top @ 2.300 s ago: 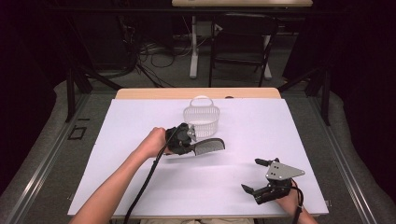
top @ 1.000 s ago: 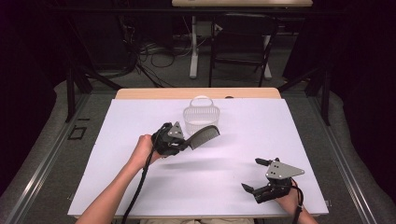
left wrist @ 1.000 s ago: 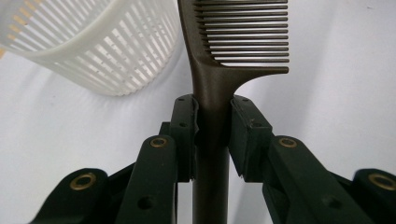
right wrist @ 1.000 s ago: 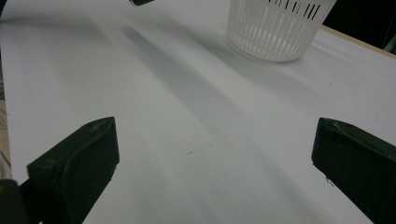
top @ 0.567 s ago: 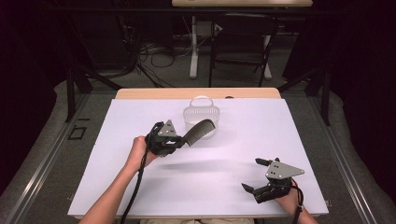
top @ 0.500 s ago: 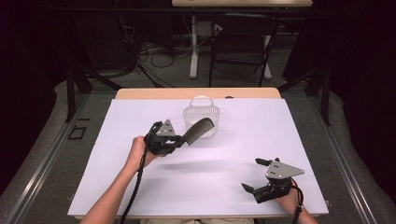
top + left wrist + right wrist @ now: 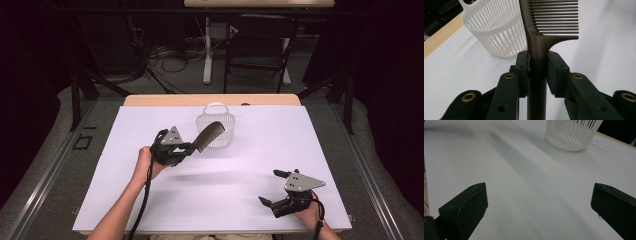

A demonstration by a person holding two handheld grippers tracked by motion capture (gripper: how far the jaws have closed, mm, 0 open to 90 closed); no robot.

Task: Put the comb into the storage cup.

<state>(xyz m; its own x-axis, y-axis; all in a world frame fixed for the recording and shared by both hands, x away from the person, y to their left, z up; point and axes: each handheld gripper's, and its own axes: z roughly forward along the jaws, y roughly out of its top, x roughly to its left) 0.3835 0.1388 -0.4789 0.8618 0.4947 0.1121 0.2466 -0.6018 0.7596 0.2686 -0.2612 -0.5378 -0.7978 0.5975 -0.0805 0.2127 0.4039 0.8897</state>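
Comb (image 7: 208,135): dark, held off the table by its handle, teeth end raised toward the basket (image 7: 216,130) at about 1 o'clock from the left hand (image 7: 145,161).
Grip: left gripper (image 7: 537,66) pinches the handle just below the teeth, pads flat on both sides; in its own view the comb stands straight between the jaws.
Basket: white, slatted, upright near the table's (image 7: 320,150) far edge at 12 o'clock, with a loop handle at the back rim.
Gap: in the high view the comb tip overlaps the basket's near rim; I cannot tell whether it is over the opening.
Step, as I judge it: dropping the comb into the basket.
Doing it well: carry the tip on over the rim toward 12 o'clock, tilt the teeth end down, and open only once most of the length is inside; a nudge on the light basket could tip it.
Right gripper (image 7: 280,189): jaws spread wide, idle at 5 o'clock, holding nothing.
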